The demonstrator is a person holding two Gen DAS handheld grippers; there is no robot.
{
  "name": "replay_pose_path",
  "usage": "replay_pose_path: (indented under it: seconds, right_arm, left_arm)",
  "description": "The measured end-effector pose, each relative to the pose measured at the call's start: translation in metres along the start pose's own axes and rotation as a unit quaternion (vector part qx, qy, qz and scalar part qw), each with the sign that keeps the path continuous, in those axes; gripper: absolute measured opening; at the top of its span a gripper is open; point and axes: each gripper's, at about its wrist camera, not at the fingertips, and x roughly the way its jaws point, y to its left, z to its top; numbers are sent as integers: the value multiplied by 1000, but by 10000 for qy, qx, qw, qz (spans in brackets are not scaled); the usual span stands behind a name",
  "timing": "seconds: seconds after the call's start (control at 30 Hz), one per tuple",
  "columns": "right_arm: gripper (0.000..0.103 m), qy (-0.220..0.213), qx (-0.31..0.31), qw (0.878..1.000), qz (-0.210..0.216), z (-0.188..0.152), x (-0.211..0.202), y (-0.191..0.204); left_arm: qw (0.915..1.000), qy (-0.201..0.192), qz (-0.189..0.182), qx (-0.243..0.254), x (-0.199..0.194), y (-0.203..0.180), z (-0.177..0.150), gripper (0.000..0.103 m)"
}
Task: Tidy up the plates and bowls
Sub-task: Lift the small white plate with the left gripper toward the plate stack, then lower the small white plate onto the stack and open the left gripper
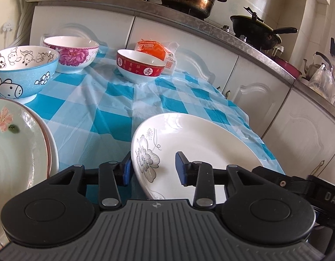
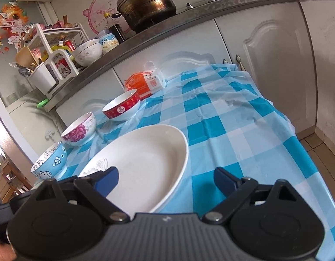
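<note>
On the checked table, a white flower-patterned plate lies near the front edge, its rim between the spread pads of the left tool. The right tool hovers wide open over the same plate. Three bowls stand behind.

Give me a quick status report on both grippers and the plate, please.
Left gripper open, straddling white flowered plate rim, not clamped. Right gripper open above the plate. Three bowls clear behind; green plate stack at left.
</note>
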Motion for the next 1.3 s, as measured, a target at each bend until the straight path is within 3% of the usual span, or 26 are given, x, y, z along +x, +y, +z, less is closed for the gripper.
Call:
replay_pose_path:
  seconds: [0.2, 0.47, 0.77, 1.3]
  right_arm:
    - [77, 39, 6, 10000, -2, 6, 13, 3]
    - [76, 77, 351, 9983, 457, 13, 31, -3]
    - [77, 51, 308, 9991, 278, 10, 22, 2]
    - [77, -105, -47, 9989, 447, 19, 0, 41]
  left_arm:
    - [10000, 7, -78, -33, 5, 3, 2, 38]
    - [9998, -12, -172, -28, 8, 4, 2, 42]
    - [9997, -54, -240, -62, 2, 2, -1, 32]
    - [9984, -541, -149, -90, -59, 8, 21, 32]
